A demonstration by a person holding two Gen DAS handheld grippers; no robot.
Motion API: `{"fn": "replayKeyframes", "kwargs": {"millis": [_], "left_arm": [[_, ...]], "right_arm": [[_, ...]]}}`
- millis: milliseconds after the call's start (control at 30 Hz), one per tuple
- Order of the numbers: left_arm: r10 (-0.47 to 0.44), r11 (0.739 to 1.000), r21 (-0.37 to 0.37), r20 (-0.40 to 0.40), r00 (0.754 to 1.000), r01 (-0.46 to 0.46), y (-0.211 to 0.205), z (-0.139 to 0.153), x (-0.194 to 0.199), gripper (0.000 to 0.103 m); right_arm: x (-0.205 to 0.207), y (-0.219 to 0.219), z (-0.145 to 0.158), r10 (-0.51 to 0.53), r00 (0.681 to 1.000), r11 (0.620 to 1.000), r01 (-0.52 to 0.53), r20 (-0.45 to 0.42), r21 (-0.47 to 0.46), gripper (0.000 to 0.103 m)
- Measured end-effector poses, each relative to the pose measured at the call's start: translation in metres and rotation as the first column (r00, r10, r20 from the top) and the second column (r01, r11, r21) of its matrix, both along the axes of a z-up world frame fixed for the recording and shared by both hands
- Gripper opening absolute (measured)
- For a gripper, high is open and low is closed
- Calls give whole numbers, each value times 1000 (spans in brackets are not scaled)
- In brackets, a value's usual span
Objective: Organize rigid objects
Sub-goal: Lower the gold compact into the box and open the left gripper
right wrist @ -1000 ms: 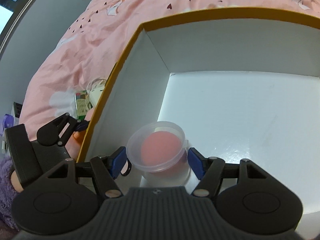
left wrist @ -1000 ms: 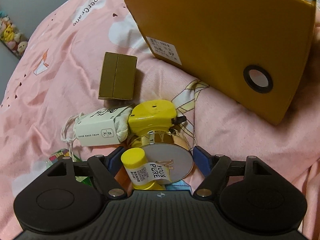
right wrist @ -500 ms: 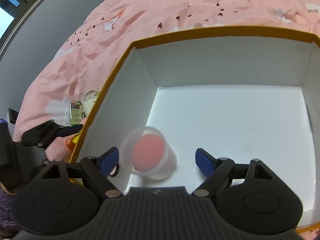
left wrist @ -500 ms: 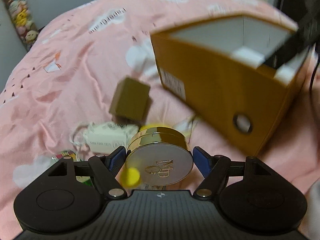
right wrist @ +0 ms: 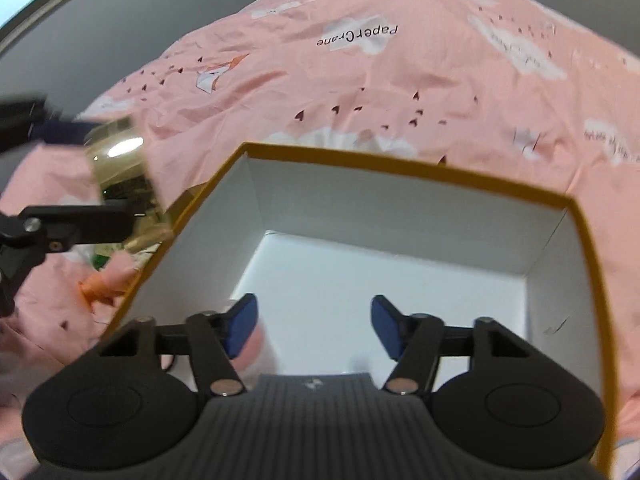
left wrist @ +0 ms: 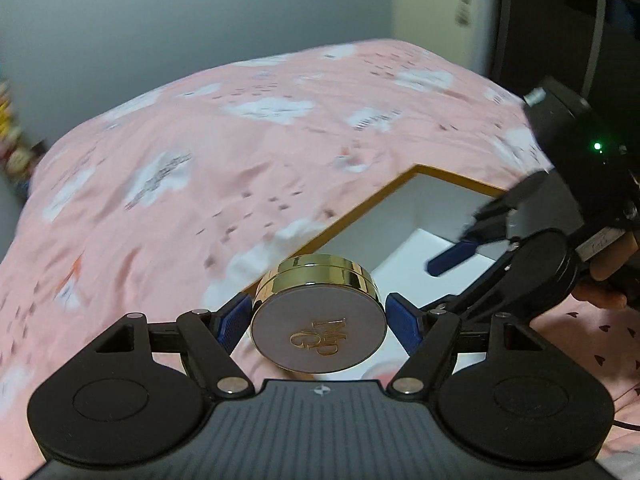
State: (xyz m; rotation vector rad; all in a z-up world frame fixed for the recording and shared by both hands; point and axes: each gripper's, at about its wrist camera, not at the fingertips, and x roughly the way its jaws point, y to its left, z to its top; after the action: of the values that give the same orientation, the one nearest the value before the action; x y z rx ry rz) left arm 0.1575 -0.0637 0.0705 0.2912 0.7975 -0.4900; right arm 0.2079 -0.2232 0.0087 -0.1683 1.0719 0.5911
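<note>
- The round gold-rimmed compact case with a mauve lid and gold monogram (left wrist: 318, 330) sits clamped between the two blue pads of the left gripper (left wrist: 318, 326), lifted clear of the bedspread.
- Its flat lid tilts back toward the left wrist camera, so the disc's short axis runs roughly along the fingers and its broad faces look fore and aft; the pads bear on opposite points of the gold rim.
- Just beyond and to the right of the compact lies the open mustard-yellow cardboard box with a white interior (left wrist: 416, 200), so the coming move is, I judge, forward, rightward and down over the near rim.
- The right gripper (right wrist: 314, 326) hovers over that box (right wrist: 400, 168) with fingers apart and nothing between them; it is nearer the box floor, yet the left one carries the load.
- A pale pink smudge by the right gripper's left pad may be something already in the box, but the blur is too heavy to say.
- All around spreads the pink cloud-printed bedspread (left wrist: 200, 184).
</note>
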Motion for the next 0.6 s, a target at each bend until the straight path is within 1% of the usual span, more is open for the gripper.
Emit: {"fn": "replayKeyframes", "kwargs": {"millis": [67,167,200,267,333,400,433,467,533,600], "left_arm": [[-63,997,39,-49,997,65,-21,-10,17,85],[-131,985,95,-151,980,146,-43,-38,38,85],[-139,979,123,-171,975,162,-50,-47,45,85],[-153,965,181,-207,966,192,-61,-62,58,85],[-161,953,213,-247,955,216,-65,-76,66,85],[-170,933,261,-288,942,248,-73,-89,73,85],[-174,921,288,-295,940,261,-73,-95,73,85],[-183,904,324,-297,937,279,-77,-100,74,85],[-188,880,371,-304,934,298,-81,-108,75,85],[-179,868,390,-331,926,307,-82,-116,78,85]], "right_arm": [[5,-2,1,5,1000,999,-4,27,-40,57],[13,-7,-1,0,998,996,5,59,-89,57],[16,-10,-2,-3,998,995,10,63,-102,55],[20,-14,-8,-2,997,991,13,74,-137,55],[26,-18,-14,-6,998,988,14,59,-153,55],[31,-21,-21,-12,999,986,19,45,-164,55],[33,-22,-24,-14,999,985,21,39,-169,55],[35,-23,-26,-16,999,985,21,36,-171,55],[36,-23,-28,-14,999,986,19,29,-165,56],[37,-23,-30,-7,1000,988,10,19,-156,56]]}}
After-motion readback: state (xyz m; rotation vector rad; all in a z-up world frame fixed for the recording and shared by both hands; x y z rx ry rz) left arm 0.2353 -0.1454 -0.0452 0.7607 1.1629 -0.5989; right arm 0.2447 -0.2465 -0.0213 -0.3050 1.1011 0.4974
